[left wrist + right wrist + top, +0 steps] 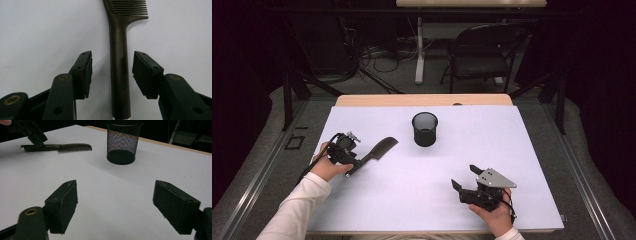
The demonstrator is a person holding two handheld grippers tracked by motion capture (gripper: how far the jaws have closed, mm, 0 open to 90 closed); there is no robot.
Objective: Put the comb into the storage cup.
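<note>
A dark comb [382,148] lies flat on the white sheet at the left, its teeth pointing toward the table's middle. My left gripper [358,165] sits low over the comb's handle. In the left gripper view the handle [119,45] runs up between the two pads [86,72], with a gap on each side, so the left gripper [112,72] is open. A black mesh cup [424,129] stands upright at centre back. My right gripper [463,176] rests near the front right, open and with nothing between its fingers. From the right gripper view [115,202] the comb [72,147] and cup [121,142] lie farther off.
The white sheet [492,145] covers most of the wooden table [422,100]. A folding chair [482,52] and a table leg with cables stand on the floor beyond the far edge. Metal rails run along both sides of the table.
</note>
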